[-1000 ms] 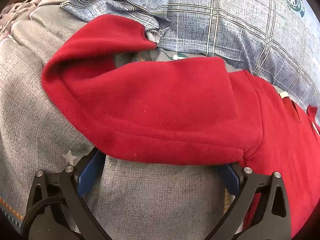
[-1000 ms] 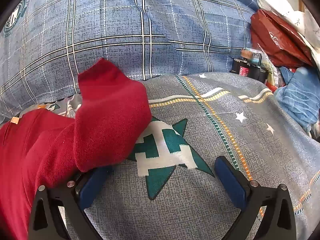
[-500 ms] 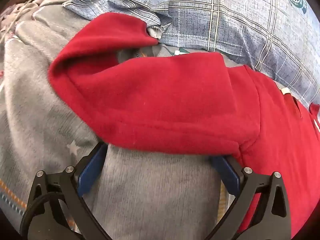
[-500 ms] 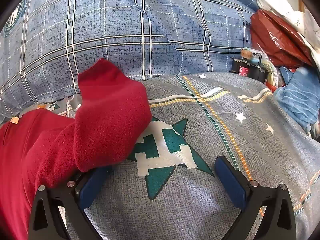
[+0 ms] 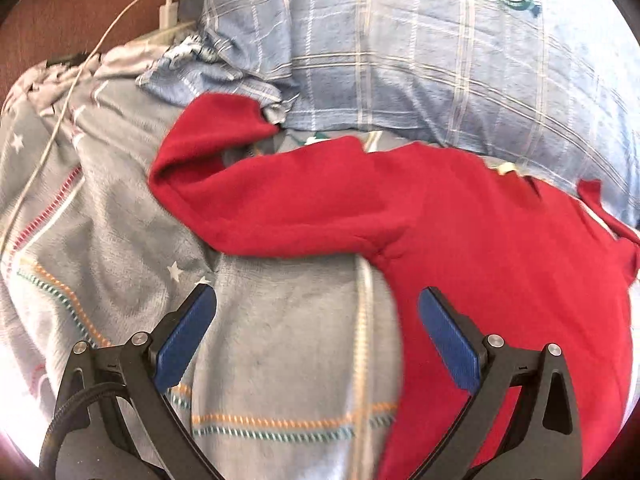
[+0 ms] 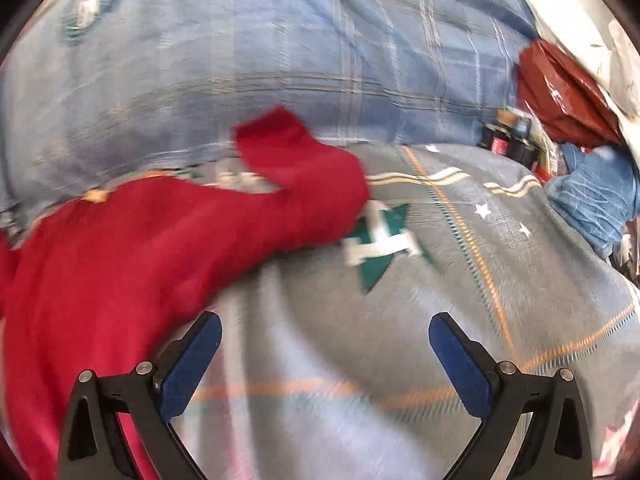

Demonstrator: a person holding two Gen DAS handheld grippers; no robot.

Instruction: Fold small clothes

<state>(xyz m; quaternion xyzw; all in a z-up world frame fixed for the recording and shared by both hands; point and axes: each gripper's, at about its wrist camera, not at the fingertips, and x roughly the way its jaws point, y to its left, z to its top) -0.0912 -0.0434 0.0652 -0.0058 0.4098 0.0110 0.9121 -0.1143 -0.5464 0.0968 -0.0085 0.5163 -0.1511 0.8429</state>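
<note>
- We see the red fleece top point(image 5: 460, 240) lying on the grey star-print blanket point(image 5: 280, 340), just this side of the blue plaid pillow point(image 5: 420, 52).
- Our left gripper point(image 5: 316, 340) is spread and holds nothing; the left sleeve point(image 5: 280, 204) lies just beyond it, long axis running left to right.
- Our right gripper point(image 6: 326, 360) is spread too, also empty; the right sleeve point(image 6: 292, 188) lies far and left of it.
- We judge each sleeve nearest its own-side gripper, the left one closer.
</note>
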